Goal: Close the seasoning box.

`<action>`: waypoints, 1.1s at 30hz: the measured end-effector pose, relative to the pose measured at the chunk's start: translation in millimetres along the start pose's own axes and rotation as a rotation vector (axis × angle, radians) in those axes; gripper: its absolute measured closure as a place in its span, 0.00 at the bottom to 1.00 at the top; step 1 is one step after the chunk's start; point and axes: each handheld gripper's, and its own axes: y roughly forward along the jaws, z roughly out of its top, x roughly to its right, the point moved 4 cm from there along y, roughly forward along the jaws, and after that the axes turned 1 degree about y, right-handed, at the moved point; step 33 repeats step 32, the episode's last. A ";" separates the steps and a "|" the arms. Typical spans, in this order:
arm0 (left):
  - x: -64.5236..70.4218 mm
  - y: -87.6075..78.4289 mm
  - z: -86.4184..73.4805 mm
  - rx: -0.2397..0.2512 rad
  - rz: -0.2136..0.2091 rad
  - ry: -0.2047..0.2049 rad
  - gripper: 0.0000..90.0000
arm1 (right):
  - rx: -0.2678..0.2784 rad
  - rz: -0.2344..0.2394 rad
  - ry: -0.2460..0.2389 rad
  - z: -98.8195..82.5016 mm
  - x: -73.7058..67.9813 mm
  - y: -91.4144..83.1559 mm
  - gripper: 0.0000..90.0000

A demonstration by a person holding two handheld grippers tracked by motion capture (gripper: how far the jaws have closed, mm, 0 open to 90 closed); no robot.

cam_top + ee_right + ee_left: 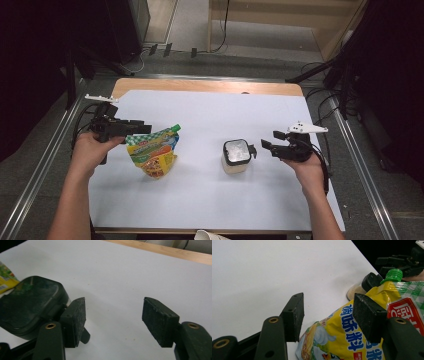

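A yellow seasoning pouch (152, 150) with a green screw cap (394, 275) lies on the white sheet at the left. My left gripper (142, 129) is at its upper left edge. In the left gripper view the pouch (342, 337) reaches up between the open jaws of the left gripper (328, 315); the left pad stands clear of it. A small jar (236, 156) with a dark square lid stands right of centre. My right gripper (270, 140) is just right of it, open and empty. In the right gripper view the jar (30, 302) sits outside the left jaw of the right gripper (113, 315).
The white sheet (210, 110) covers a wooden table (200, 86) with metal rails along both sides. Cables and dark stands lie on the floor beyond the far edge. A white crumpled object (210, 235) pokes in at the near edge.
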 end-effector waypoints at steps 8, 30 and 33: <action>-1.8 0.8 -0.9 0.002 0.004 -0.012 0.48 | -0.014 -0.039 0.002 -10.0 8.1 7.5 0.33; -6.3 4.7 -3.0 0.001 0.010 -0.039 0.47 | -0.100 -0.040 0.026 -22.7 8.7 21.7 0.27; -5.8 5.0 -2.7 0.003 0.008 -0.040 0.46 | -0.099 -0.038 0.025 -22.7 8.6 21.8 0.27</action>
